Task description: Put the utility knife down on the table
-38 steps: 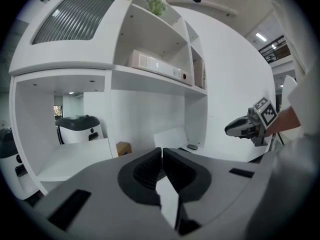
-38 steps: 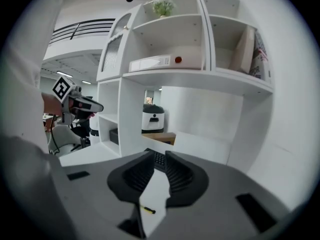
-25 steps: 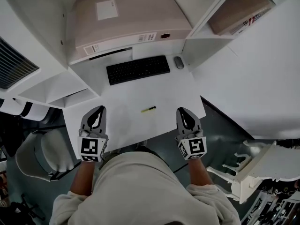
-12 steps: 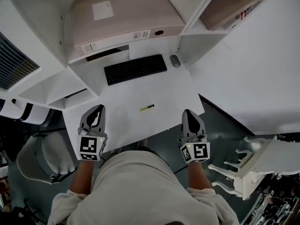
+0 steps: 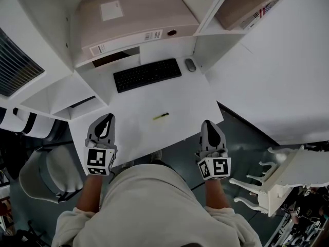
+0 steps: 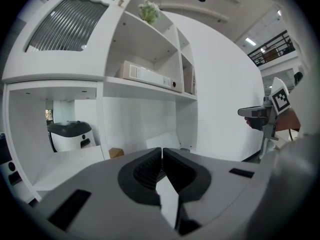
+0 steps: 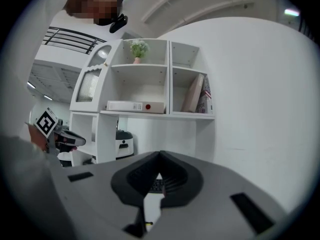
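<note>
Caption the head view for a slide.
Utility knife lies on the white table; left gripper and right gripper, jaws shut and empty, hover at its near edge.

You stand before a white tabletop (image 5: 133, 138) built into a white shelf unit (image 7: 150, 79). Its open compartments hold a flat binder (image 7: 135, 106), leaning books (image 7: 197, 94) and, at the top, a small potted plant (image 7: 137, 49). A slatted panel (image 6: 70, 19) fills the unit's arched left-hand corner. To your right a smooth white wall (image 7: 260, 99) curves away. The floor (image 5: 241, 143) under you is dark grey-green. A pale chair (image 5: 43, 174) sits at your left, an ornate white piece of furniture (image 5: 277, 189) at your right. Overhead, strip lights (image 6: 252, 40) glow beside a railed upper gallery (image 6: 272, 54).
</note>
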`<state>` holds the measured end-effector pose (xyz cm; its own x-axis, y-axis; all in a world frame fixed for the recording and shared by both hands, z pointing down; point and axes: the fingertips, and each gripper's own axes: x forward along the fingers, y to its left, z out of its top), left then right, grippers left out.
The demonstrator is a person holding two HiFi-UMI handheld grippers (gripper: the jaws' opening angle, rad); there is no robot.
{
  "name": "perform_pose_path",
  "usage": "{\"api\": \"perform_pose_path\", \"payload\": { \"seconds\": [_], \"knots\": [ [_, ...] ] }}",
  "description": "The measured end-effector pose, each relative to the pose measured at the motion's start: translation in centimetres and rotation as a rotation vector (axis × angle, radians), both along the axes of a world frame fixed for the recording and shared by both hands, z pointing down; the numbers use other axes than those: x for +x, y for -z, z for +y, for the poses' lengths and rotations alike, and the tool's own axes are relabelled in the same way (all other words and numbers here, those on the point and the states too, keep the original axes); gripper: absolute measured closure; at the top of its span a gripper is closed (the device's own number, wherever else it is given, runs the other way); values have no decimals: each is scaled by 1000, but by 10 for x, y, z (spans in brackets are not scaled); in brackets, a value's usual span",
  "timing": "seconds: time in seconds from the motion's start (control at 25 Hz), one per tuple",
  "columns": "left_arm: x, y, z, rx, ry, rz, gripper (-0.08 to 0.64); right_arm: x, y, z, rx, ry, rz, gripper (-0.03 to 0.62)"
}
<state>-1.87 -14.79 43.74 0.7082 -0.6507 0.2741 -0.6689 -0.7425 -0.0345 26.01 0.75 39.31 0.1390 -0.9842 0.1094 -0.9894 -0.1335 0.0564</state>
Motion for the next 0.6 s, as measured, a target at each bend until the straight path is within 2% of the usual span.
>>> {"api": "perform_pose_path", "payload": {
  "seconds": [0.6],
  "knots": [
    [-2,4,7,8,-4,0,549,0,1,5,12,-11,6,589]
  ]
}}
